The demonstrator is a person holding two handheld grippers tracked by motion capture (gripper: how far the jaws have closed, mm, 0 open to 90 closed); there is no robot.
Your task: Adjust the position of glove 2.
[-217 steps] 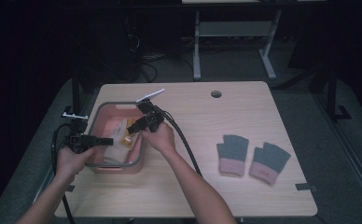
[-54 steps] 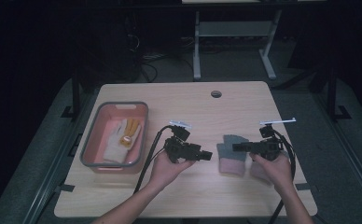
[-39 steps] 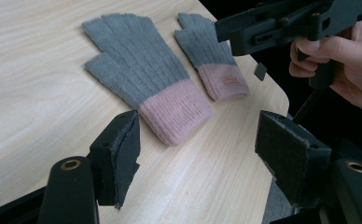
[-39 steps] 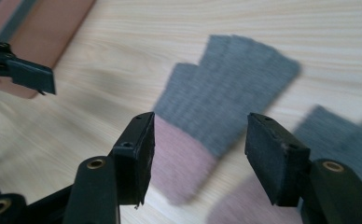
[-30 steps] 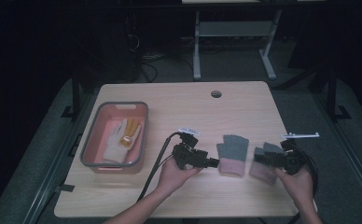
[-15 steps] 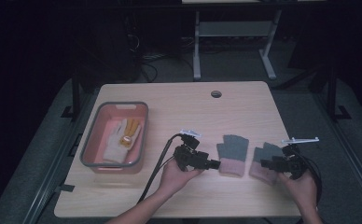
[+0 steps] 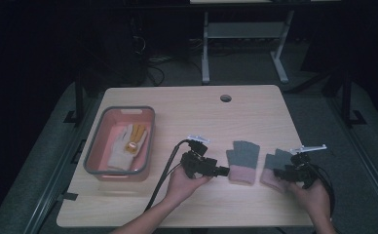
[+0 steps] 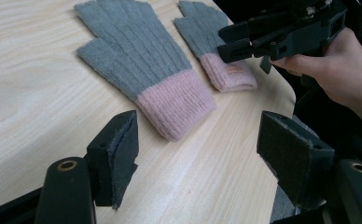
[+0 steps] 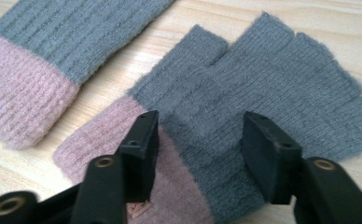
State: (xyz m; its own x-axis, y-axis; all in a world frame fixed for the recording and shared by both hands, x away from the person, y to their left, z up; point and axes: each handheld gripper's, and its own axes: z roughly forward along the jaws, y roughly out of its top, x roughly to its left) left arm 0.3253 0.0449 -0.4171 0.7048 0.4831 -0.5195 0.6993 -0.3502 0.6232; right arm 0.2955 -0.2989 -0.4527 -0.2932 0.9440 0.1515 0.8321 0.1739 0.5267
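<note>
The pair of grey knitted fingerless gloves with pink cuffs, left glove (image 7: 243, 161) and right glove (image 7: 275, 168), lies flat on the light wooden table (image 7: 187, 109), right of the pink plastic basin (image 7: 121, 141), with the left gripper (image 7: 221, 171) open beside the left cuff and the right gripper (image 9: 195, 154) open straddling the right glove.

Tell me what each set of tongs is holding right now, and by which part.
Nothing is held. The left tongs stand open short of the left glove's pink cuff; the right tongs stand open over the right glove, not closed on it.
</note>
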